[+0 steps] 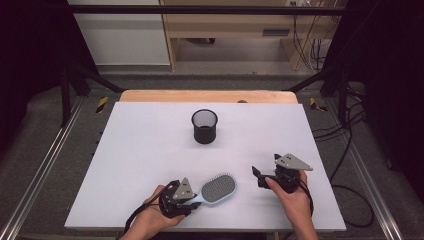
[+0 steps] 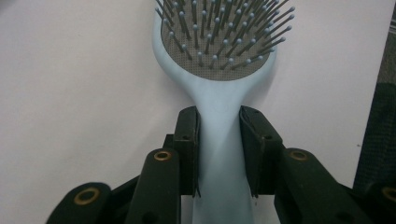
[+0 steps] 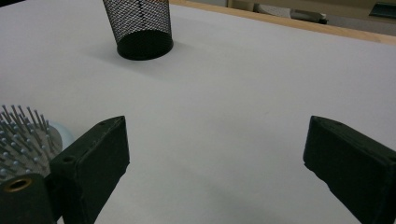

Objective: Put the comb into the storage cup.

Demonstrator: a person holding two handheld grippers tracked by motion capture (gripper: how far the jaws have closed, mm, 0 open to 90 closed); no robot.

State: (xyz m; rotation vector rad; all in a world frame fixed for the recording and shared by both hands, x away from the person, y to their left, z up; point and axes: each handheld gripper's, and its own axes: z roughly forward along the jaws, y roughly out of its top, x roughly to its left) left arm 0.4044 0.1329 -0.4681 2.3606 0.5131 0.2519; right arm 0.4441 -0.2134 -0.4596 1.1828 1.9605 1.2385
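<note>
Left gripper view confirms my left gripper (image 2: 219, 154) jaws clamped on the hairbrush (image 2: 219, 70) handle, bristles up, brush lying on the surface (image 1: 150, 150). Beside the brush, my right gripper (image 3: 215, 154) stands wide, empty. Grasp step done, I judge; next calls for lifting toward the mesh cup (image 1: 205, 126) beyond the brush.

1. Right gripper (image 3: 215, 154): jaws stand wide apart, nothing between them, low over the white table surface (image 3: 243, 93).
2. Black mesh cup (image 3: 140, 28): upright on the surface, far left.
3. Hairbrush (image 3: 25, 137): bristled head, bristles up, just beside the left jaw.
4. Wooden table edge (image 3: 299, 23): along the far side.
</note>
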